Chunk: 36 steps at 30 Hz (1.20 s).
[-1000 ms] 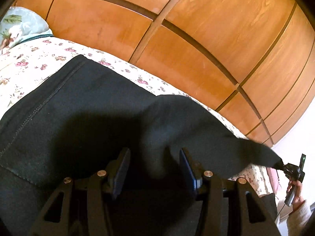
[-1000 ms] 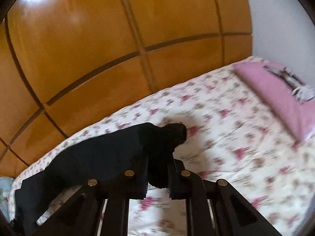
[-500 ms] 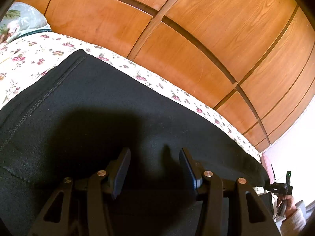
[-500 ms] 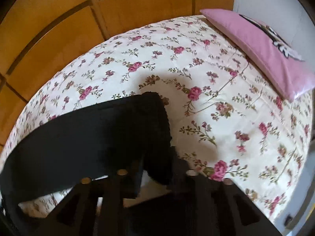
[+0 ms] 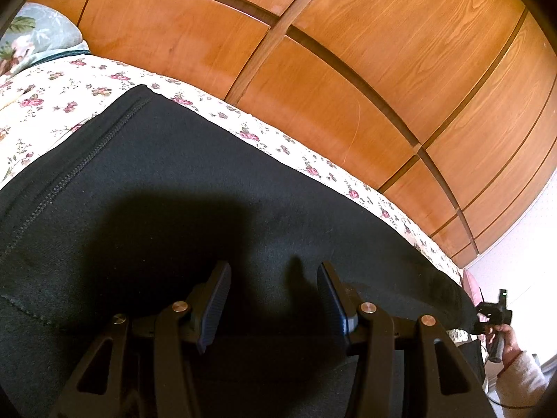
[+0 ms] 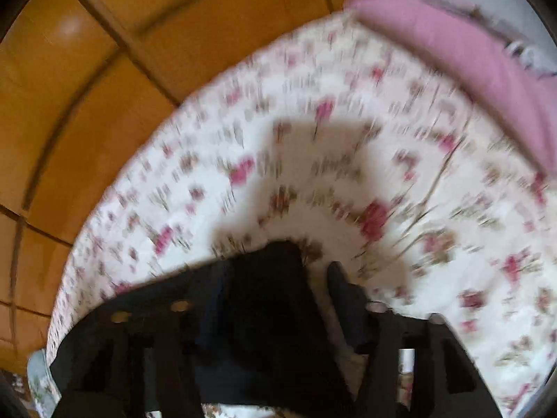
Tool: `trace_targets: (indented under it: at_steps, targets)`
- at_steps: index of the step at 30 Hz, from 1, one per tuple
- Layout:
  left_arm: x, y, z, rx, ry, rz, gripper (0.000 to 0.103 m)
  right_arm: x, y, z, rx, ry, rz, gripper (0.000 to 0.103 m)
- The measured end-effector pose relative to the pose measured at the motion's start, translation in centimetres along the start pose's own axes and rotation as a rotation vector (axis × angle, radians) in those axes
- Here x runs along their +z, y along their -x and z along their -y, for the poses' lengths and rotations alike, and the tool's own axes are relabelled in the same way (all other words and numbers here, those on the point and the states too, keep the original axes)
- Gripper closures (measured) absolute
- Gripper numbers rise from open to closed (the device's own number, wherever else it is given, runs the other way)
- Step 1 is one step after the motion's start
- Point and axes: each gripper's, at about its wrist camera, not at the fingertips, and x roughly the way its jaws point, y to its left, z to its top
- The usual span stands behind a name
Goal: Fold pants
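The black pants lie flat along the bed, their long axis running from the left tongs across to the right tongs, parallel to the wooden wall. The left tongs hover with jaws apart just over the wide upper part, gripping nothing. The right tongs sit at the far leg end; the cloth lies between their jaws, which look parted, with a pale gap beside the right finger, though blur makes contact hard to judge. So the right hand is nearer the cuff and would carry it along that axis toward the left. The waistband is cut off below the left view, and the second leg cannot be made out.
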Motion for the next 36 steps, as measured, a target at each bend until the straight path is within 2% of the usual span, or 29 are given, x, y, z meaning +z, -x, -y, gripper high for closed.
trace_targets:
  at_steps: [1,2,4,6,7,9,12,14,17,19,21,23,24,25,28,32,36]
  targets:
    - [0.0,0.0,0.0,-0.001,0.001,0.000,0.051,-0.3,-0.5,-0.7,-0.034,0.039,-0.008,0.067]
    - [0.0,0.0,-0.1,-0.003,0.002,-0.001,0.051,-0.5,-0.3,-1.5,-0.056,0.092,0.015,0.085]
    - [0.0,-0.1,-0.1,-0.004,0.002,-0.002,0.051,-0.6,1.0,-2.9,-0.079,0.171,0.073,0.093]
    - [0.0,-0.1,-0.2,-0.005,0.002,-0.002,0.051,-0.3,3.3,-3.3,-0.093,0.189,0.206,0.095]
    - [0.0,-0.1,-0.2,-0.005,0.001,-0.002,0.051,-0.1,4.6,-3.5,-0.088,0.207,0.305,0.096]
    - [0.0,-0.1,-0.2,-0.005,0.002,-0.002,0.051,0.0,5.0,-3.8,-0.088,0.229,0.362,0.096]
    - [0.0,-0.1,-0.2,-0.006,0.002,-0.003,0.051,-0.1,2.3,-4.4,-0.168,0.263,0.342,0.096]
    - [0.0,-0.1,-0.2,-0.006,0.003,-0.003,0.051,-0.3,0.8,-4.2,-0.176,0.252,0.319,0.095]
    - [0.0,-0.1,-0.2,-0.006,0.004,-0.003,0.051,0.1,-0.3,-3.6,-0.241,0.247,0.284,0.083]
    - [0.0,-0.1,-0.2,-0.009,0.006,-0.002,0.051,0.3,0.7,-3.3,-0.241,0.207,0.299,0.075]
    - [-0.1,-0.1,-0.3,-0.013,0.009,-0.002,0.051,0.2,2.3,-2.9,-0.256,0.169,0.336,0.074]
    - [-0.1,-0.1,-0.3,-0.016,0.011,-0.001,0.051,-0.9,4.8,-3.4,-0.326,0.176,0.399,0.074]
    - [-0.1,-0.1,-0.3,-0.016,0.012,-0.001,0.051,-1.6,6.1,-3.8,-0.315,0.179,0.424,0.074]
    - [-0.1,-0.1,-0.3,-0.016,0.012,-0.001,0.051,-2.8,7.5,-4.2,-0.251,0.170,0.433,0.074]
    - [-0.1,-0.1,-0.3,-0.016,0.012,-0.001,0.050,-5.6,8.8,-5.6,-0.117,0.161,0.380,0.074]
    - [-0.1,-0.1,-0.3,-0.016,0.014,-0.003,0.050,-12.0,7.6,-10.8,0.019,0.261,0.284,0.074]
    - [0.0,-0.1,-0.2,-0.014,0.015,-0.004,0.050,-17.5,5.5,-16.5,0.120,0.365,0.244,0.074]
